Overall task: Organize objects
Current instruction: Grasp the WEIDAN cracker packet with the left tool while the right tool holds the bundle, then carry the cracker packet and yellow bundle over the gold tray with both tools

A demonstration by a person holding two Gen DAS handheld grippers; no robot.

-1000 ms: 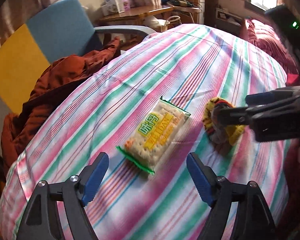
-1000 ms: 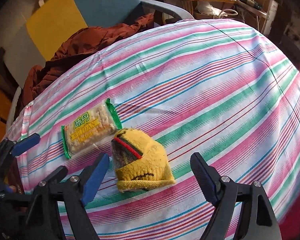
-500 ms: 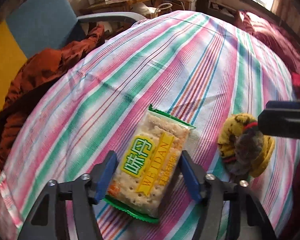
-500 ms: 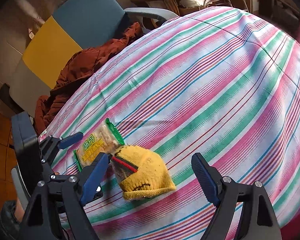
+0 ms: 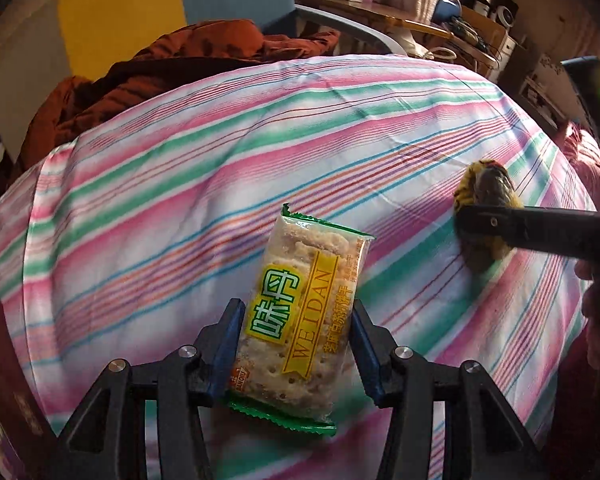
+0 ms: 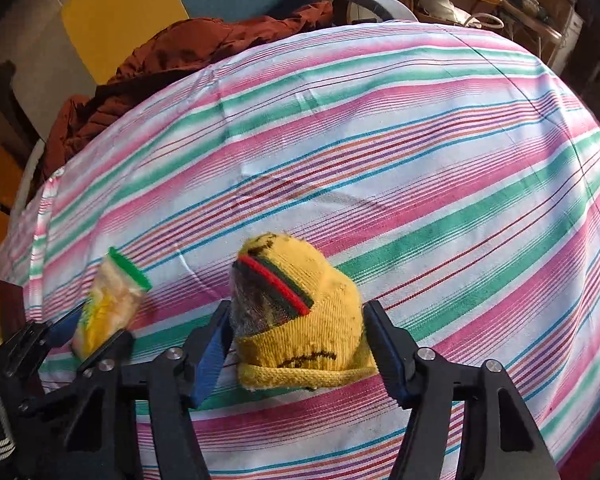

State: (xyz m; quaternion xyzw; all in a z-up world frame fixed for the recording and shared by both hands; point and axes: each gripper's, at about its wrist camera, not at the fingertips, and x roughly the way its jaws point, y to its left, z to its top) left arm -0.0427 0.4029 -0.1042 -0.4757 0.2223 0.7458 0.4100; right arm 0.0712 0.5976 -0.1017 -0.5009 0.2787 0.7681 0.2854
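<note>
A clear cracker packet [image 5: 304, 280] with green ends and a yellow label lies lengthwise between the jaws of my left gripper [image 5: 296, 312]. The jaws are closing and both blue pads press its long sides. From the right wrist view the packet [image 6: 112, 300] sits tilted in that gripper. A yellow knitted hat [image 6: 300, 300] with a red and green band rests on the striped cloth [image 6: 380, 140]. My right gripper [image 6: 296, 312] is closing on it, a pad against each side. The left wrist view shows the hat [image 5: 486, 184] behind a black right finger [image 5: 540, 228].
A rust-brown garment [image 5: 172, 64] is heaped on a blue and yellow chair [image 5: 120, 12] just past the cloth's far left edge. A cluttered wooden desk [image 5: 380, 8] stands behind. The striped surface stretches bare to the right and far side.
My left gripper moved forward over the cracker packet, rolled, and closed onto its sides. My right gripper sank a little and closed from wide open onto the yellow hat.
</note>
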